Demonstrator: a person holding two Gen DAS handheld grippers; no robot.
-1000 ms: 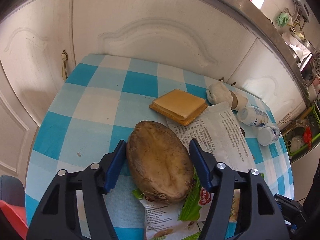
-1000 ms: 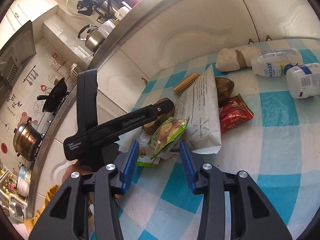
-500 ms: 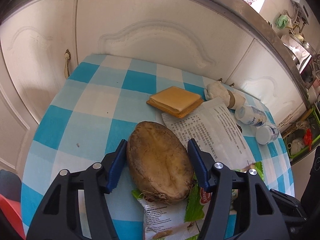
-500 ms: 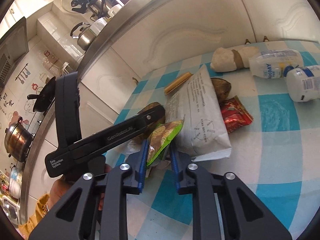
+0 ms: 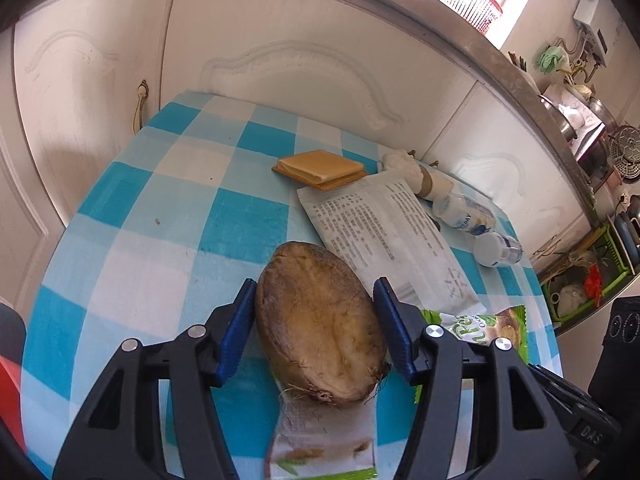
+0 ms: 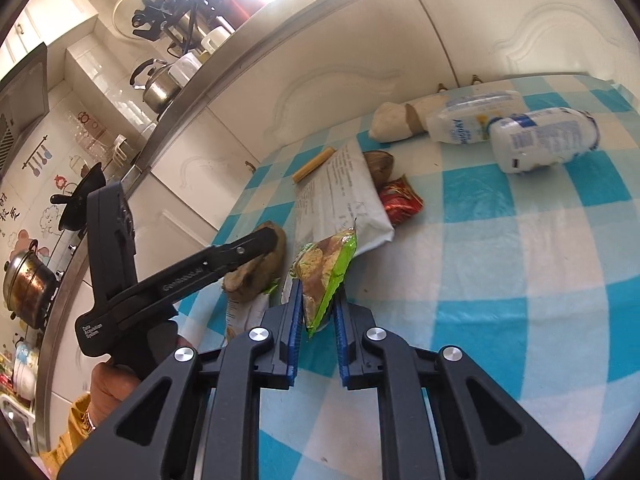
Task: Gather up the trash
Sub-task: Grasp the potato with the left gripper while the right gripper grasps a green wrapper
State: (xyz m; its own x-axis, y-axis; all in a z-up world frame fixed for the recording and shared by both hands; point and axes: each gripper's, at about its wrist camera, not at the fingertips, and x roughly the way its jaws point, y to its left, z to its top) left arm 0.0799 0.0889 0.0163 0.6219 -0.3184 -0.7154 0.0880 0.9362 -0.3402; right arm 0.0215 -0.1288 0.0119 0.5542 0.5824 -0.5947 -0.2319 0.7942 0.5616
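Right gripper (image 6: pixel 316 300) first: its blue pads are clamped tight on the green snack wrapper (image 6: pixel 326 270), low in the middle of the right wrist view. The jaws have just been closing, and the wrapper is pinched between them, its free end sticking up and away from the fingertips.

Over to the left gripper (image 5: pixel 316 312), low centre of its own view: the jaws straddle a big brown husk (image 5: pixel 320 324), a half shell of some fruit, rough and fibrous. The pads sit right against its two flanks and look to be gripping it. The husk's near end lies on a pale printed wrapper (image 5: pixel 320 436) at the bottom edge.

Moving outward in the left wrist view: a white printed pouch (image 5: pixel 384 236) lies just above and right of the husk, with a corner of the green wrapper showing at lower right. Above the pouch sits a flat yellow-brown packet (image 5: pixel 320 168). Further right, a crumpled white wad (image 5: pixel 412 172) and two small white bottles (image 5: pixel 480 232) lie on their sides near the table's far edge.

In the right wrist view, the left gripper comes in from the left of the frame, a hand (image 6: pixel 108 380) under its handle at lower left. A red wrapper (image 6: pixel 400 204) and a small brown husk piece (image 6: pixel 380 164) lie against the white pouch, centre frame. Everything rests on a blue-and-white checked tablecloth (image 6: pixel 520 280), with white cabinet doors (image 5: pixel 280 48) behind.
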